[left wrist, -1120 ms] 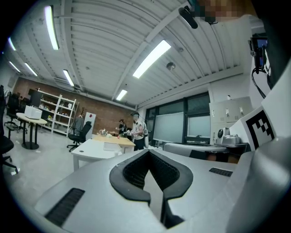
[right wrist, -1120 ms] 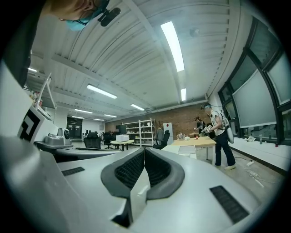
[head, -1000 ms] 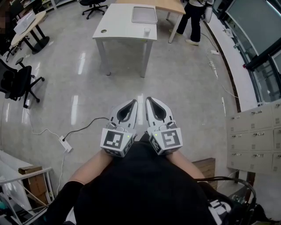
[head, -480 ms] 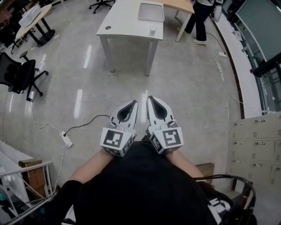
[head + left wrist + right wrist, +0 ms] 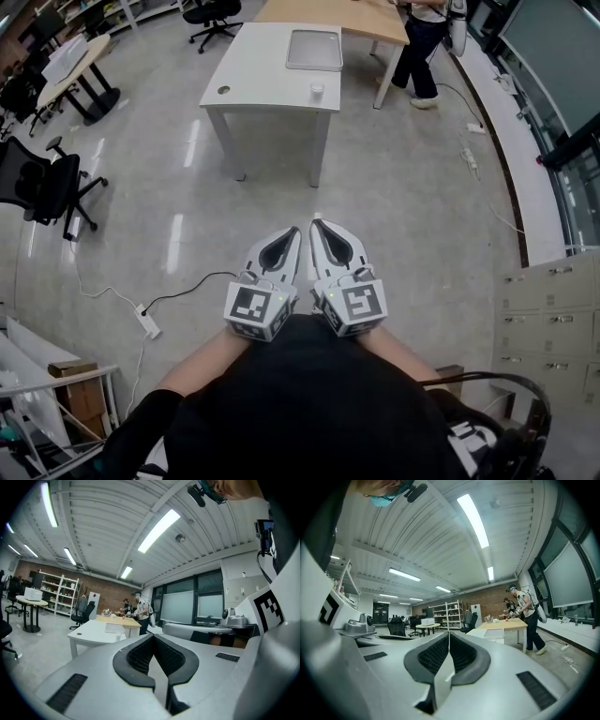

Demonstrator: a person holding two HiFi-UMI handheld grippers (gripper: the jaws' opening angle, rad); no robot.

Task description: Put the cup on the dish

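Note:
A small clear cup (image 5: 317, 91) stands near the front edge of a white table (image 5: 253, 73) across the room. A grey rectangular dish (image 5: 313, 49) lies further back on that table. My left gripper (image 5: 297, 230) and right gripper (image 5: 315, 223) are held side by side close to my body, far from the table. Both are shut with nothing between the jaws. In the left gripper view the left gripper (image 5: 153, 635) points toward the white table (image 5: 93, 633). In the right gripper view the right gripper (image 5: 449, 632) also faces the dish (image 5: 495, 633).
Bare floor lies between me and the table. A power strip (image 5: 145, 321) with cables lies on the floor at the left, and an office chair (image 5: 42, 183) stands further left. Grey cabinets (image 5: 553, 314) line the right. A person (image 5: 419, 42) stands by a wooden table (image 5: 337, 9).
The head view has shifted, so the white table sits a little lower in the frame. Both grippers stay shut and side by side.

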